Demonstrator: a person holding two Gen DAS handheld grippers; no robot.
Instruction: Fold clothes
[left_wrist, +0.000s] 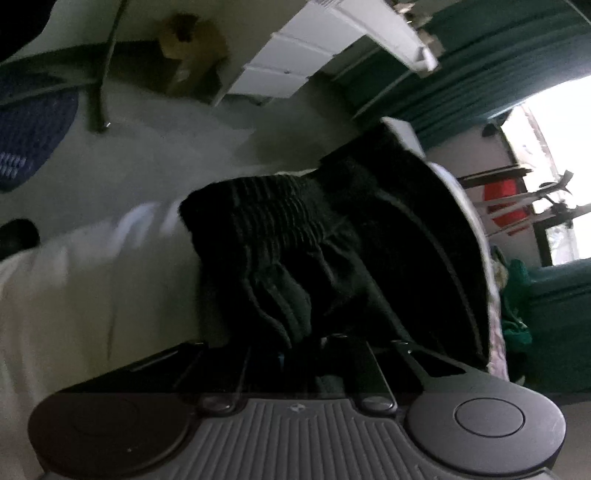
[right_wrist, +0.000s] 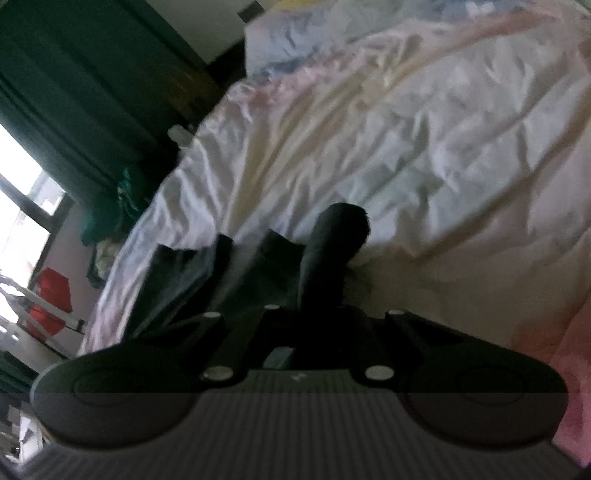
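Note:
A black garment with a ribbed elastic waistband (left_wrist: 295, 236) hangs in front of my left gripper (left_wrist: 314, 343), which is shut on its edge; the cloth hides the fingertips. In the right wrist view, my right gripper (right_wrist: 295, 295) is shut on a dark fold of the same black garment (right_wrist: 328, 243), held above the bed. Both views are tilted and blurred.
A bed with a crumpled white and pale pink sheet (right_wrist: 406, 140) lies under the right gripper. Green curtains (right_wrist: 74, 92), a bright window (left_wrist: 554, 140), a white drawer unit (left_wrist: 314, 48), a red object (right_wrist: 51, 295) and a blue mat (left_wrist: 29, 133) stand around.

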